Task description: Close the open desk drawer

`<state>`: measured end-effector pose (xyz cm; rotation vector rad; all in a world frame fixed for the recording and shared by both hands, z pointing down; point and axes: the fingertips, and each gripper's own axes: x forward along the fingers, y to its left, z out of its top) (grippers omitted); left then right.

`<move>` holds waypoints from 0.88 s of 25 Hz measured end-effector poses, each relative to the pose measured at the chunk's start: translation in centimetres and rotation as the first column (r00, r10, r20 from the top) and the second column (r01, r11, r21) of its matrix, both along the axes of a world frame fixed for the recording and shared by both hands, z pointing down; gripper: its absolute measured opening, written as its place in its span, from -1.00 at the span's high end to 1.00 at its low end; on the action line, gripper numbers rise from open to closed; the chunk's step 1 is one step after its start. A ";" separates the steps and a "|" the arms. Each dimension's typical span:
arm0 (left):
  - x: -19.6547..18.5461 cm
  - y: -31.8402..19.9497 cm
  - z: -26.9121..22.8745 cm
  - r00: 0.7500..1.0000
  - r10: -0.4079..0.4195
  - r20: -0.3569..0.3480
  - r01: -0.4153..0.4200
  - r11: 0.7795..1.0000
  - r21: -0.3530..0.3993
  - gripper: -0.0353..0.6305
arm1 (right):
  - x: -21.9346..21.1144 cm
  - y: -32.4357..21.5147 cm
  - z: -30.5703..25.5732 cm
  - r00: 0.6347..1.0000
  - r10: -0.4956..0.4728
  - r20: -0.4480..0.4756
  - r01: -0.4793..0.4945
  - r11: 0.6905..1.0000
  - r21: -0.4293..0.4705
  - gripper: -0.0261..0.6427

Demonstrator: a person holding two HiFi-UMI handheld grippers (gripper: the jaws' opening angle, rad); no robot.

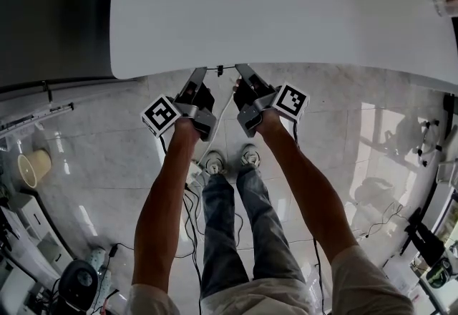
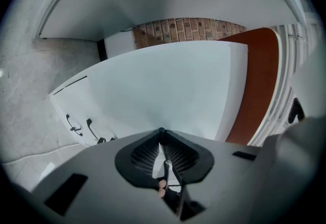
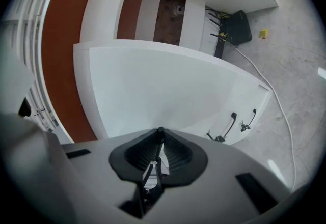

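Note:
A white drawer front [image 2: 168,90] fills the middle of the left gripper view, and the same white drawer front [image 3: 163,85] fills the right gripper view. My left gripper [image 2: 161,130] is shut and empty, its tips right at that white face. So is my right gripper [image 3: 160,129]. I cannot tell whether either touches it. In the head view my left gripper [image 1: 200,71] and right gripper [image 1: 242,69] point side by side under the edge of the white desk top [image 1: 286,6], which hides the drawer. Black handles [image 2: 90,129] [image 3: 232,121] show on a white front low to one side.
A red-brown panel [image 2: 257,80] [image 3: 61,50] stands beside the drawer, with a brick wall [image 2: 183,28] behind. A white cable [image 3: 275,95] runs over the marble floor to a black box [image 3: 238,19]. The person's feet [image 1: 229,160] and loose cables [image 1: 189,213] are below the grippers.

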<state>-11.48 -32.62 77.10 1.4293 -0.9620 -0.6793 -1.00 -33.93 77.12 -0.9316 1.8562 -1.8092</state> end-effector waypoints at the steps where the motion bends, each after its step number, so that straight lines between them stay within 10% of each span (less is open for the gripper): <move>1: -0.1 -0.5 0.1 1.000 0.000 0.008 0.000 1.000 -0.001 0.74 | -0.1 -0.5 0.0 1.000 0.004 -0.004 -0.004 1.000 -0.001 0.77; 18: 0.1 -1.1 -0.9 1.000 0.013 -0.025 -0.013 1.000 0.002 0.74 | -0.4 -1.3 -1.2 0.999 0.035 0.040 -0.035 0.999 0.008 0.77; 22: 0.3 -0.6 0.5 0.998 0.046 -0.044 -0.047 0.999 -0.020 0.44 | -0.9 -0.9 -0.5 0.993 -0.007 0.115 0.008 1.000 -0.016 0.47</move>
